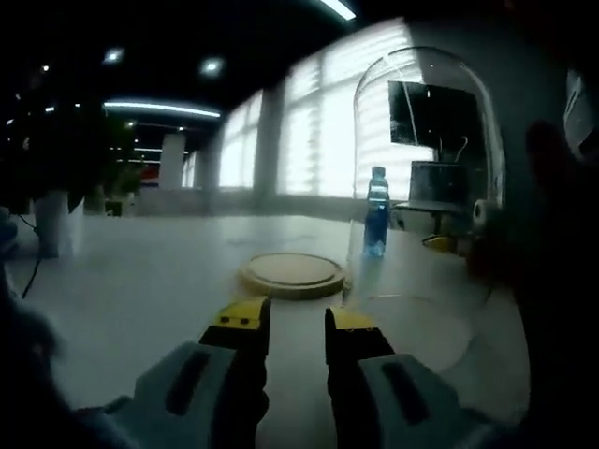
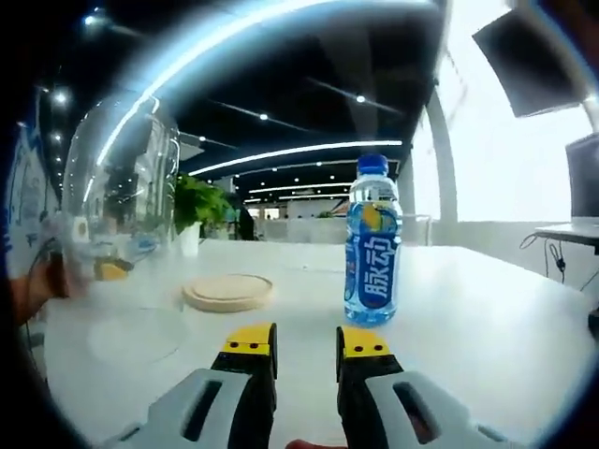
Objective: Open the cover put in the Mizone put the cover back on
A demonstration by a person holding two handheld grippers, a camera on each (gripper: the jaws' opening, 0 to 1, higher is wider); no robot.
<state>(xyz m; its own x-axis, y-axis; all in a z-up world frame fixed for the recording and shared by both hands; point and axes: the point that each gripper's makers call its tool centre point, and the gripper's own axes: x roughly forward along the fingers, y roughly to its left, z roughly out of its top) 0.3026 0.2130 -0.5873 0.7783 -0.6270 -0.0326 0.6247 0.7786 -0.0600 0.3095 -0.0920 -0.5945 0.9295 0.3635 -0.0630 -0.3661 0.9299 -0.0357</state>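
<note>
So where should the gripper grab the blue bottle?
Grab the bottle around its middle, on the label, coming straight from the front with the right gripper. It stands upright on the table, it is round and slim, and nothing stands close beside it.

Both views look low across the table (image 1: 140,271), facing the round wooden base (image 1: 292,275) from opposite sides; both share it, the right gripper view nearer the bottle (image 2: 372,245).
</note>
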